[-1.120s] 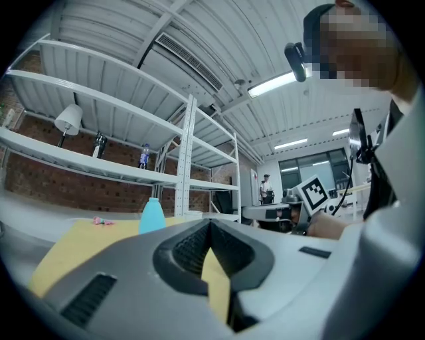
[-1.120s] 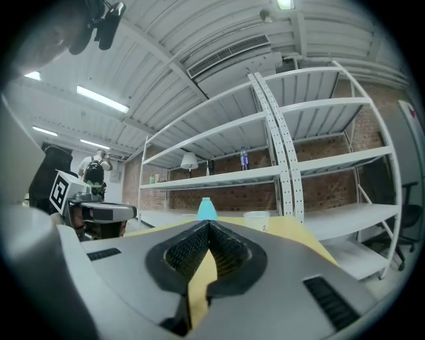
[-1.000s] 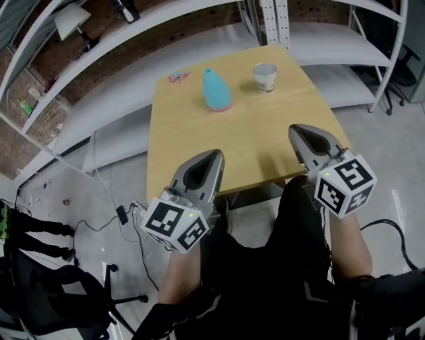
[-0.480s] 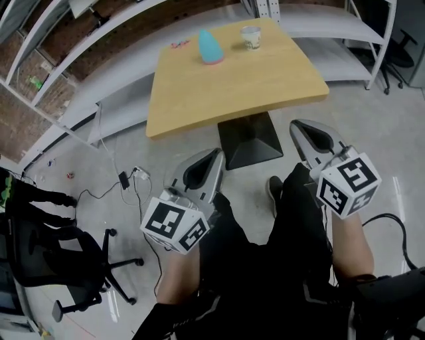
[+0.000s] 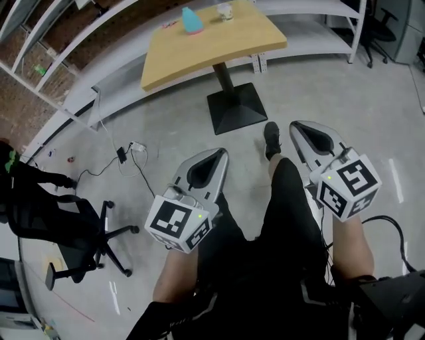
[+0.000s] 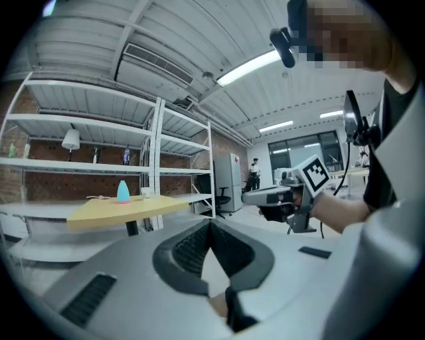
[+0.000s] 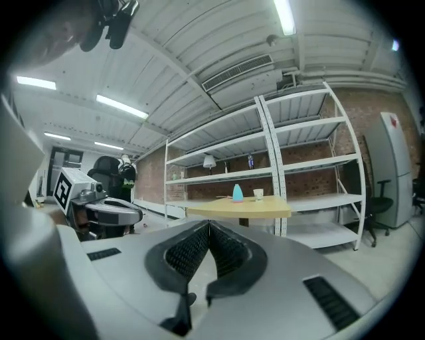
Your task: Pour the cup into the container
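Two grippers, both empty: left gripper with jaws pressed together, right gripper likewise closed on nothing. Held low by the knees, well apart from wooden table. Paper cup upright near far table edge, close to light-blue container, not touching. Probably light, thin-walled, easily crushed; contents not visible. Best taken at mid-wall with a soft squeeze, kept upright until over the container. Container opening too small to make out.

Well ahead of my jaws, a wooden table carries a blue container, a cup near it.
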The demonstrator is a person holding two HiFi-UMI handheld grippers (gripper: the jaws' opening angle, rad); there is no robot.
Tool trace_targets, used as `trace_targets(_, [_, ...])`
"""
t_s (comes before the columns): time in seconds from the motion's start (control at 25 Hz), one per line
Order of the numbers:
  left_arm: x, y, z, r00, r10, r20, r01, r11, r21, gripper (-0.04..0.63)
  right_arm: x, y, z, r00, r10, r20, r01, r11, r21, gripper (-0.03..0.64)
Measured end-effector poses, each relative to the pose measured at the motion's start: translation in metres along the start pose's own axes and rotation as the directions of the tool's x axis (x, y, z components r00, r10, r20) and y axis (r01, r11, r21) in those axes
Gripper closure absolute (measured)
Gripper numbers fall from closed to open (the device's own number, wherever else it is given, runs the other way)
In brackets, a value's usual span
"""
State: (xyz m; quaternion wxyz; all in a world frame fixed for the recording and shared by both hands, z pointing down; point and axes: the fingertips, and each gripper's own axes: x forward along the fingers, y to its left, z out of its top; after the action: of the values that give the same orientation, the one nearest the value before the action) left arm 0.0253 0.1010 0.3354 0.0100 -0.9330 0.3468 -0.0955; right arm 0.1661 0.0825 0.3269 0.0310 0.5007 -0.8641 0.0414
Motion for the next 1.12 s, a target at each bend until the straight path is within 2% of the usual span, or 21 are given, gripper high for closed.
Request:
trace_targets(0.28, [-0.09,-0.115,-0.006,0.998,-0.065,0.01,0.065,0.998,-0.001,0.603,-0.121,0.07,-0.012,1.0,-0.018,0.005,0.018,1.0,-0.005,0.615])
trace_targets(0.44, [-0.136,-0.153,-0.007,0.997,-0.074,0.02,0.074,0.997,0.002,0.603,-0.163,0.113,-0.012,1.0,0.001,-0.007,-0.001,1.0,-0.026,0.615])
trace_targets(0.6, [-0.173,-0.167,-0.011,0.999,-0.044,0.031,0.046,0.998,-0.04,0.603,-0.186,0.144,-0.012,1.0,0.017,-0.016,-0.018,0.999,-0.034,0.615])
trace_targets(0.84, [-0.206,-0.177,-0.024,0.999,-0.034,0.025,0.036,0.996,-0.084,0.603,-0.207,0.167,-0.014,1.0,0.008,-0.029,-0.009,1.0,-0.027,0.615])
trace_targets(1.12, [-0.233,-0.165,-0.022,0.998,0.019,0.059,-0.014,0.996,-0.092,0.603,-0.208,0.191,-0.009,0.999,0.035,-0.01,-0.035,0.999,-0.023,0.615])
